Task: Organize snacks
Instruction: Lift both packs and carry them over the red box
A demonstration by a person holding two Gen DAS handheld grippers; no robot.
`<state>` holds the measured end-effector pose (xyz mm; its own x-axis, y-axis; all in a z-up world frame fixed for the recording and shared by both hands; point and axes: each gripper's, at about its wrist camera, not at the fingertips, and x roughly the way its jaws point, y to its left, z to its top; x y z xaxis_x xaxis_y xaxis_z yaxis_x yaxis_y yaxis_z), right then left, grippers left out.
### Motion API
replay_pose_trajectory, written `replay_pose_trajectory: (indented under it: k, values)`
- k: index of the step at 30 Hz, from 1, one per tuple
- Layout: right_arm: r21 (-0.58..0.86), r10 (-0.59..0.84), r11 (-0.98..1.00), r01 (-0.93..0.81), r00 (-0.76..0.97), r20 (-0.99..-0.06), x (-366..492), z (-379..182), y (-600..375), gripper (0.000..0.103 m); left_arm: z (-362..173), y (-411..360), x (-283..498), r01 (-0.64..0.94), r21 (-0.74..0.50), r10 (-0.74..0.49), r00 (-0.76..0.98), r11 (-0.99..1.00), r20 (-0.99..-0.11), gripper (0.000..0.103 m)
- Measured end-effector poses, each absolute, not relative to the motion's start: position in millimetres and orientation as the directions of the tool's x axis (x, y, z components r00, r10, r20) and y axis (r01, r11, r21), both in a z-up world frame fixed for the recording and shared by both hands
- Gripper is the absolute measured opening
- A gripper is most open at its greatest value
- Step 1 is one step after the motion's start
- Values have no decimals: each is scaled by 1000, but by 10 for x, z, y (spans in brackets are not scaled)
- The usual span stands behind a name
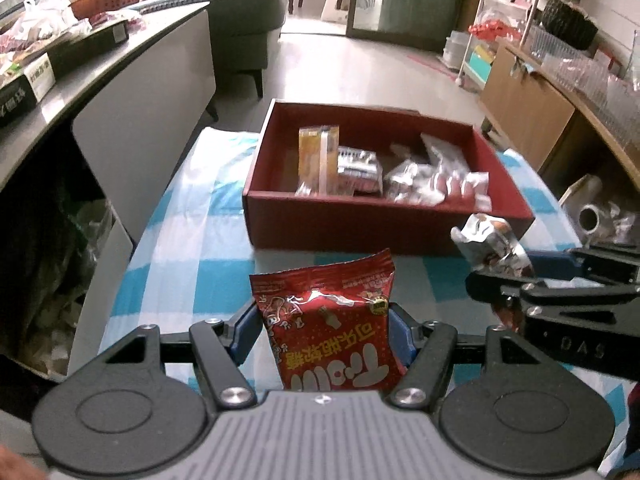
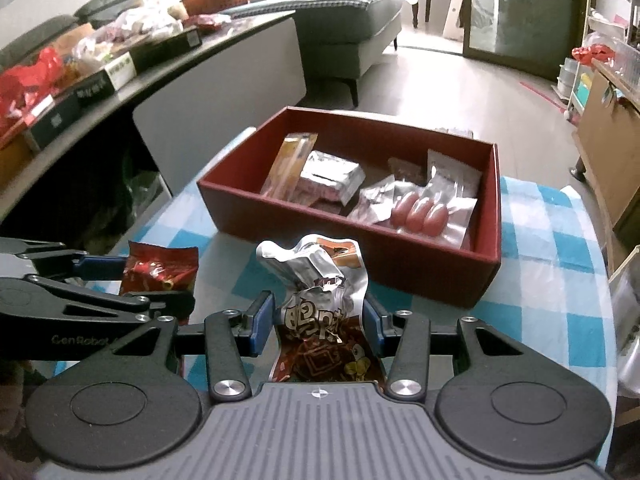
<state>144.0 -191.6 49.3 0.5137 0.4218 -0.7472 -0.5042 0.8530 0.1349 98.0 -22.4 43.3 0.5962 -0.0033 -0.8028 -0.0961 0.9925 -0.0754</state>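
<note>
The left gripper [image 1: 323,330] is pinching a red candy packet [image 1: 328,320] across its puffed middle, and the right gripper [image 2: 319,322] is clamping a crinkled silver foil snack pouch [image 2: 320,288] the same way; both packs are hanging above the blue-checked tablecloth [image 1: 192,264], look light, soft and slippery, and probably grip best mid-body. Beyond them the red cardboard box [image 2: 360,256] is already holding a yellow packet [image 1: 318,156], silver foil packs [image 2: 330,176] and vacuum-packed sausages [image 2: 420,212].
</note>
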Motion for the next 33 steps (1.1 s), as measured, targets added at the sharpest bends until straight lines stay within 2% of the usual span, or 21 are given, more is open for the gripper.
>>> replay_pose_trajectory:
  k: [20,33]
  values:
    - [170,442,874,-455,598,-669,1889,806,-2012,55,834,-411,1631,-72,-32,27,697,997,-716,59]
    - [176,416,895,-410,623,-663,2299,798,-2051,55,827,-475,2103,-76,-5,50,705,997,-708,59]
